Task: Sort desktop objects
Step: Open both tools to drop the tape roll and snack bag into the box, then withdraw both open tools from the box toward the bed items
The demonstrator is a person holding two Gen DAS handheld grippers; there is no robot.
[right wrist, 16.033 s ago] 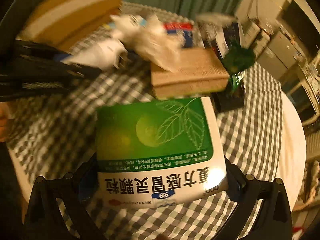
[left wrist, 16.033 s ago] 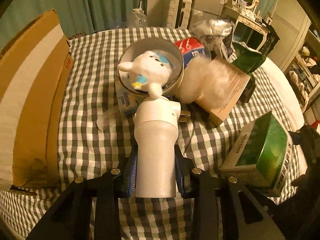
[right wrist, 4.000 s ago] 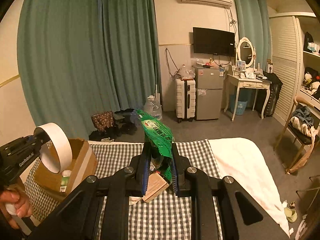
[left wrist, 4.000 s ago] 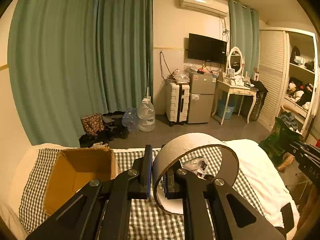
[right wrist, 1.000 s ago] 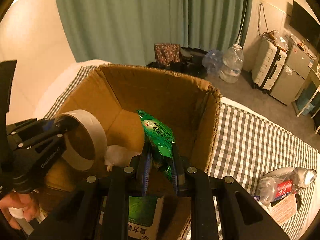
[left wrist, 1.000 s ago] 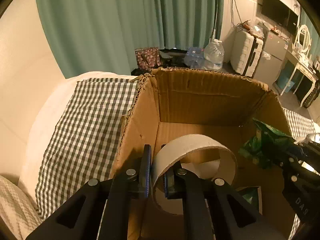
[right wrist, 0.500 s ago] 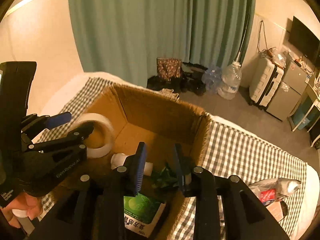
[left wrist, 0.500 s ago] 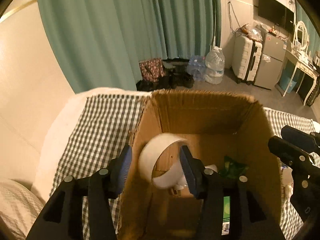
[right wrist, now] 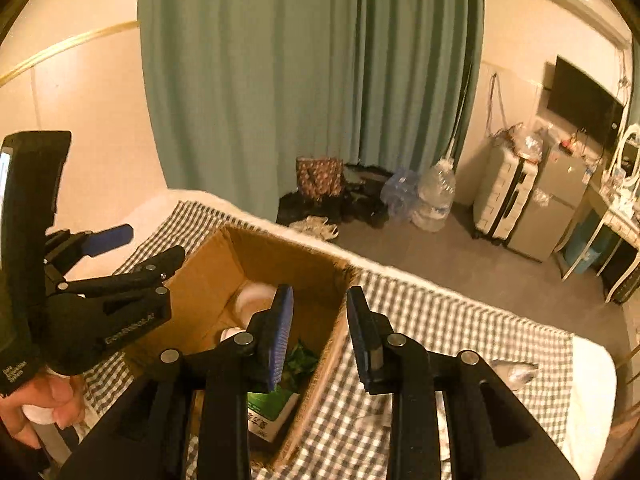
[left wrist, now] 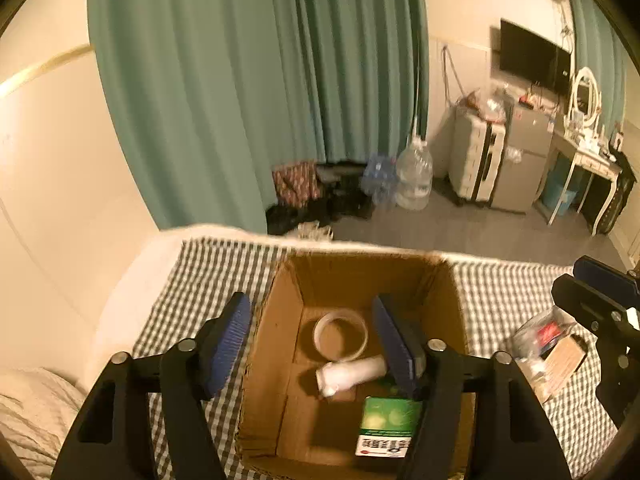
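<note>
An open cardboard box [left wrist: 276, 360] stands on the checked cloth below both grippers. Inside it lie a white tape roll [left wrist: 340, 334], a white tube [left wrist: 352, 374] and a green medicine box [left wrist: 386, 426]. My left gripper [left wrist: 312, 340] hangs above the box with its jaws opening and nothing between them. In the right wrist view the box [right wrist: 208, 288] also holds a crumpled green bag [right wrist: 298, 358] beside the medicine box [right wrist: 268, 408]. My right gripper [right wrist: 320, 332] is open and empty over the box's right wall. The left gripper [right wrist: 136, 250] shows at the left, held by a hand [right wrist: 40, 400].
On the checked cloth [left wrist: 500, 292] to the right of the box lie a clear plastic bag and a brown carton [left wrist: 560, 356]. A white quilt [left wrist: 32, 412] is at the lower left. Beyond the bed's edge are floor, water jugs [left wrist: 414, 180] and a suitcase.
Both grippers let go: the tape roll and the green bag dropped into the box. Both sets of jaws opened, and both grippers rose and drew back from the box.
</note>
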